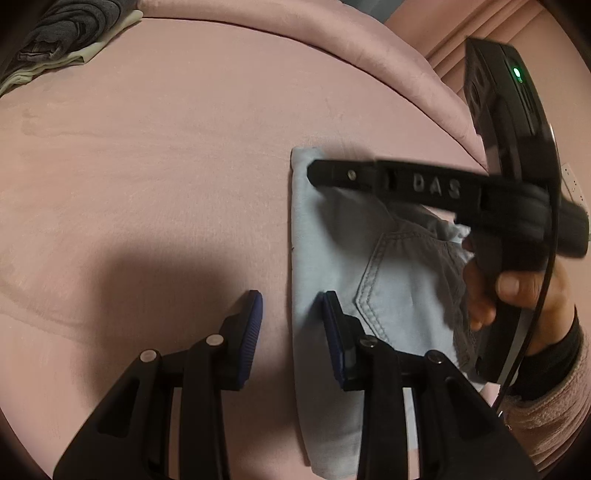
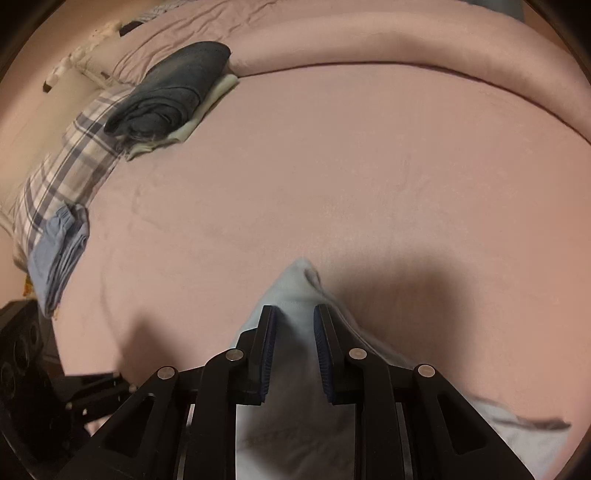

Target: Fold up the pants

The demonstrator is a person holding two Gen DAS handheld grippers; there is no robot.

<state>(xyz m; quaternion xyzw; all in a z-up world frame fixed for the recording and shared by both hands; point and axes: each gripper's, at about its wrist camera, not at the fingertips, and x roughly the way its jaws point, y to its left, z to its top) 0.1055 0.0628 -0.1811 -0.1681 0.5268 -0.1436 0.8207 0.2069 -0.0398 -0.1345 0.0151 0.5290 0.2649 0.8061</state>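
Light blue pants (image 1: 332, 258) lie folded into a narrow stack on the pink bed cover (image 1: 166, 147), back pocket up. My left gripper (image 1: 291, 306) is open, straddling the stack's left edge near the front. My right gripper (image 1: 314, 173) reaches across the stack's far end in the left wrist view, held by a hand. In the right wrist view the right gripper (image 2: 294, 314) is open with the pants' far corner (image 2: 295, 288) between and below its fingers, gripping nothing.
A folded dark grey garment on a cream one (image 2: 177, 88) lies at the bed's far left, also in the left wrist view (image 1: 62, 33). A plaid cloth (image 2: 70, 166) and folded blue garment (image 2: 59, 251) sit at the left. A rolled pink blanket (image 2: 406, 40) runs along the back.
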